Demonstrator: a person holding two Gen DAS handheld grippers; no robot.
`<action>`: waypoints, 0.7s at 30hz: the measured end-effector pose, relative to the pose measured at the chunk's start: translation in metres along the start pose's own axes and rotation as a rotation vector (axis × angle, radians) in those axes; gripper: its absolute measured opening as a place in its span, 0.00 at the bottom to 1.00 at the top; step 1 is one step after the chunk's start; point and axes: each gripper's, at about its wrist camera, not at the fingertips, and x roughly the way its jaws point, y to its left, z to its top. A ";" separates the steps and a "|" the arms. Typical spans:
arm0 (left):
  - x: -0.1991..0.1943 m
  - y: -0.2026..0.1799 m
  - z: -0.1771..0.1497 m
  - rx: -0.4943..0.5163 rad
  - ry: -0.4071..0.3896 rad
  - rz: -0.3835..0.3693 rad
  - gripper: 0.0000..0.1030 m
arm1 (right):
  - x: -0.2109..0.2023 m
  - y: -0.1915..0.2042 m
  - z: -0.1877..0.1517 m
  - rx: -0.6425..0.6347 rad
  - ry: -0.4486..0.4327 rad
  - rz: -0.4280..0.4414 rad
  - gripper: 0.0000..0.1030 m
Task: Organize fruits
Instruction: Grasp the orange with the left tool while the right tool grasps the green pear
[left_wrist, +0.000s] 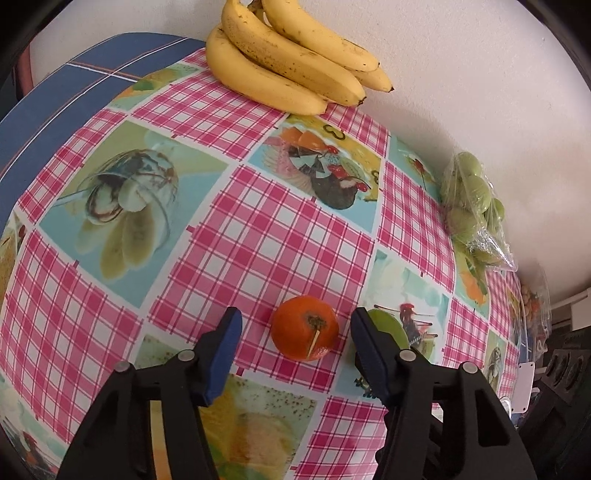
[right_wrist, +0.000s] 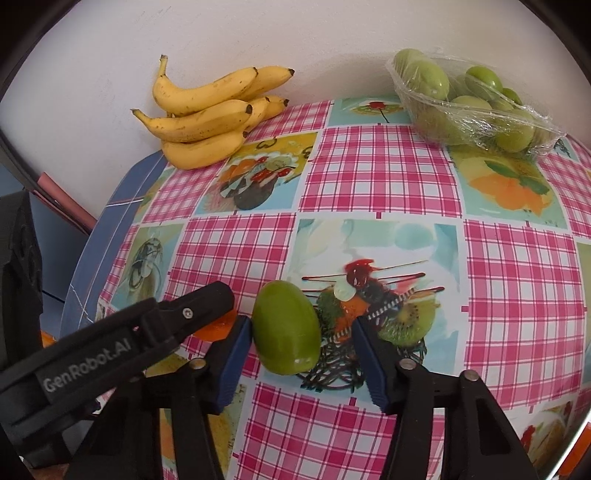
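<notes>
Left wrist view: left tongs spread wide, gripping nothing, hovering just above the pink-checked, fruit-printed vinyl tablecloth. Lying between the two blue-padded fingers, apart from both, one round orange-red tangerine-like fruit with a dark stem scar facing the camera. Just beyond the right-hand finger, partly hidden behind it, one smooth oval green fruit. Far ahead and slightly left of the tongs, against the white wall, one bunch of speckled yellow bananas, four counted here. Ahead and far to the right, one clear plastic-wrapped pack of round green fruits; number inside uncertain. Right wrist view: right tongs likewise released, jaws wide. Same oval green fruit resting on the cloth between the fingers, touching or nearly touching the left pad, clearly apart from the right pad. Left of these tongs, one black arm of the left tongs, with a sliver of the orange fruit showing beneath. Far ahead left, the banana bunch, five counted from this side. Far ahead right, the wrapped pack, roughly eight green fruits visible.
</notes>
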 end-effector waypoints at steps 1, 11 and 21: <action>0.001 0.000 0.000 -0.001 0.002 -0.006 0.54 | 0.000 0.000 0.000 0.001 0.000 0.003 0.52; 0.004 -0.003 -0.003 0.005 0.008 -0.027 0.38 | -0.001 -0.001 0.000 0.013 0.006 0.013 0.39; -0.005 -0.001 -0.005 0.002 0.000 -0.029 0.38 | -0.006 -0.004 -0.002 0.035 0.014 0.015 0.39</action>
